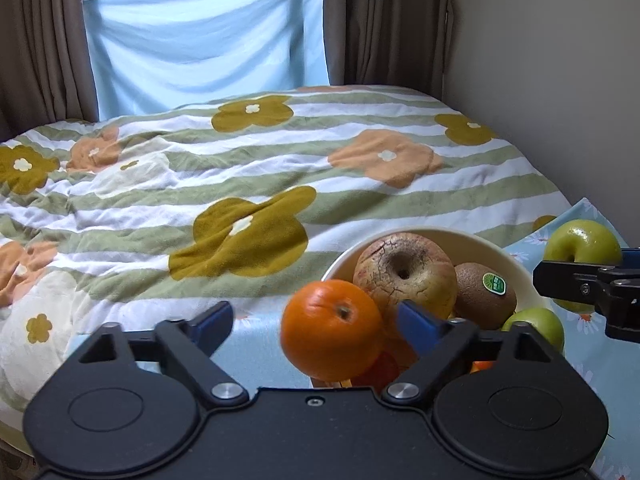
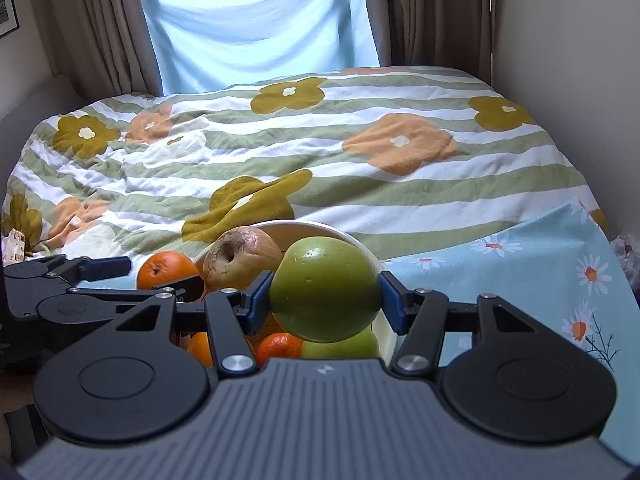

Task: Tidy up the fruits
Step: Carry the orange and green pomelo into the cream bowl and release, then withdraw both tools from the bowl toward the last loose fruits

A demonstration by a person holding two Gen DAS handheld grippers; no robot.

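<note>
On the daisy-print cloth (image 2: 520,280) before the bed, the left gripper (image 1: 320,322) gapes around a loose orange (image 1: 331,328) at the bowl (image 1: 492,250) rim, while the right gripper (image 2: 325,300) pinches a firm, smooth green apple (image 2: 325,289) across its widest part

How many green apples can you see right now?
2: one green apple clamped in the right gripper above the bowl, another lying in the bowl beneath. More may be hidden.
</note>
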